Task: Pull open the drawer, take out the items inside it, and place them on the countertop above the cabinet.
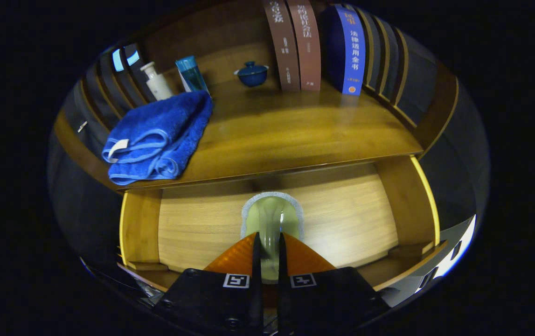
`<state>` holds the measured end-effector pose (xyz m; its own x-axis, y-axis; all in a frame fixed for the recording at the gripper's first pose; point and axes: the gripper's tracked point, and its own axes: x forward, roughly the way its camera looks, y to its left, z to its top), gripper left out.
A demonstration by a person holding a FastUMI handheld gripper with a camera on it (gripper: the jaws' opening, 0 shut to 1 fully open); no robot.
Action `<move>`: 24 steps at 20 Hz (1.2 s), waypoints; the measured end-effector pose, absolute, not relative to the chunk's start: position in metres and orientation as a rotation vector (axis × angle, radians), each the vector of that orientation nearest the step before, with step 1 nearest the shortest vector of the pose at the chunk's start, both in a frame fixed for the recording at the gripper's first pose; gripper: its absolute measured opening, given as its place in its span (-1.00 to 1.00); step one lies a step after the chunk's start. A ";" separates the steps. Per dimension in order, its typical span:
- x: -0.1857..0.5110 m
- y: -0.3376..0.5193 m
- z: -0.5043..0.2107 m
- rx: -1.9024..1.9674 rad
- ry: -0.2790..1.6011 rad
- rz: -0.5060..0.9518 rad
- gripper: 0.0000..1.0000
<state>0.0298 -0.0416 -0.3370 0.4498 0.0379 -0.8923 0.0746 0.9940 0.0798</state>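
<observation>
Far left on the counter (pixel 295 135): folded blue towel (pixel 157 137) hanging slightly over the front edge, likely already set out of the way. Behind it, a white pump bottle (pixel 156 81) and a blue tube (pixel 191 73) upright against the back; farther right a small lidded blue bowl (pixel 252 74), then brown books (pixel 295 44) and a blue book (pixel 349 49) standing on end, leaving the middle of the counter bare for whatever comes up next.

Below, drawer (pixel 139 228) pulled well open, its pale wooden floor bare to the left of centre. At centre, claw (pixel 268 245) closed down on a pale green scrubbing pad (pixel 272 217), both fingers pressing the pad from either side, pad held edge-up and poking out ahead of the tips. Probably gripped narrow so it lifts clear under the counter's overhang. Cannot tell whether the pad rests on the drawer floor or hangs above it.

Right of centre: bare drawer floor again. Near front of the drawer hidden behind the claw body; drawer's rear tucked under the counter, so leftover items there cannot be ruled out.
</observation>
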 end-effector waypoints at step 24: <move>0.209 -0.031 -0.313 0.098 1.111 -0.026 -0.67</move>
